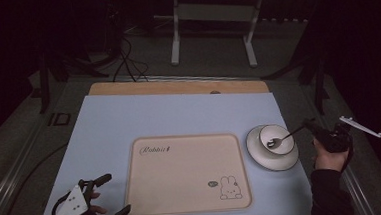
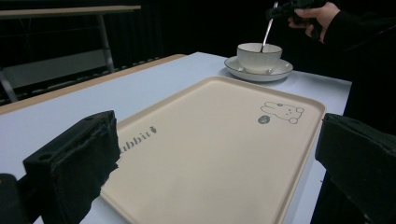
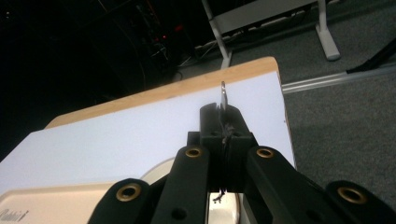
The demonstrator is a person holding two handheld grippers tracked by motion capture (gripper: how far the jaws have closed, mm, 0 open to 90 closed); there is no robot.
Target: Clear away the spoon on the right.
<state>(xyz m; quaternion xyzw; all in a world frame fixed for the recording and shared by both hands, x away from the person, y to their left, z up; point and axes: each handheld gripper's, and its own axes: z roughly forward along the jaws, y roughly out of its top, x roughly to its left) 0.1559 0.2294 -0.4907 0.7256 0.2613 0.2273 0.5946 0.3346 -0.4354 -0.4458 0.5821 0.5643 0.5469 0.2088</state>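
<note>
A white cup (image 1: 276,137) stands on a white saucer (image 1: 273,160) to the right of a beige tray (image 1: 187,173) with a rabbit drawing. A metal spoon (image 1: 280,139) leans into the cup with its bowl end inside. My right gripper (image 1: 311,125) is shut on the spoon's handle, whose tip (image 3: 223,95) pokes out past the closed jaws (image 3: 223,116). My left gripper (image 1: 114,195) rests open at the table's near left corner, beside the tray, holding nothing. In the left gripper view the cup (image 2: 258,56), spoon (image 2: 267,30) and tray (image 2: 224,107) lie ahead of my wide-apart jaws.
A pale blue mat (image 1: 179,113) covers the table, with a wooden strip (image 1: 177,87) along its far edge. The tray holds nothing. Beyond the table a white table frame (image 1: 213,16) and cables (image 1: 125,61) stand on the dark floor.
</note>
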